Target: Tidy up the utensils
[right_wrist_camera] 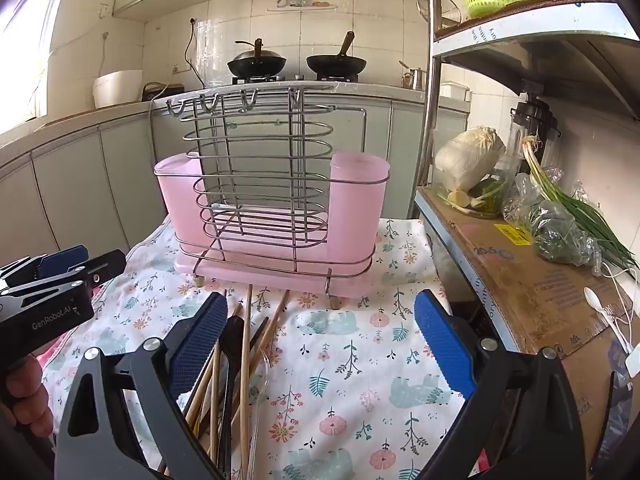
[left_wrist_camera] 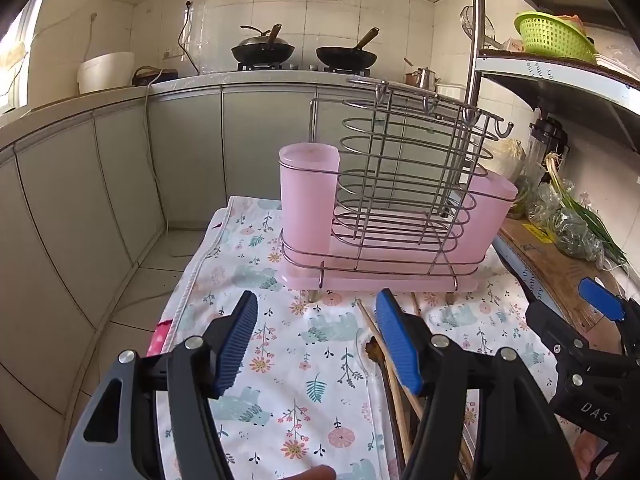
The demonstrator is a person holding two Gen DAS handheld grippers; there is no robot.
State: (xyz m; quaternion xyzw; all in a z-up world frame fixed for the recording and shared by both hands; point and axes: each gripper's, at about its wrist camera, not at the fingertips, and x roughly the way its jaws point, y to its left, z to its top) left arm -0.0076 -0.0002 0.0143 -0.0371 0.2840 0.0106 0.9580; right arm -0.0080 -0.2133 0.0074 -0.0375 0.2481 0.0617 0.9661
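Here one wire rack (right_wrist_camera: 256, 184) with two pink cups (right_wrist_camera: 358, 212), both seemingly empty, stands on the cloth-covered tabletop (right_wrist_camera: 360, 360). Chopsticks (right_wrist_camera: 244, 360) lie before it, their count hidden behind the right gripper (right_wrist_camera: 320, 344). Both it and the left gripper (left_wrist_camera: 316, 344) have released jaws, holding nothing.

Utensil rack (right_wrist_camera: 276, 208) stands on the cloth-covered surface (right_wrist_camera: 360, 380), toward its far edge. One cup (right_wrist_camera: 356, 208) sits in the rack's right end, a second cup (right_wrist_camera: 180, 204) in its left end, wire basket (right_wrist_camera: 256, 160) between them. Chopsticks (right_wrist_camera: 244, 360) lie on the cloth just before the rack, left of centre. Shelf unit (right_wrist_camera: 520, 280) stands right of the surface, vegetables (right_wrist_camera: 560, 224) on it. Kitchen counter (right_wrist_camera: 360, 90) runs behind, two woks (right_wrist_camera: 256, 64) on top.
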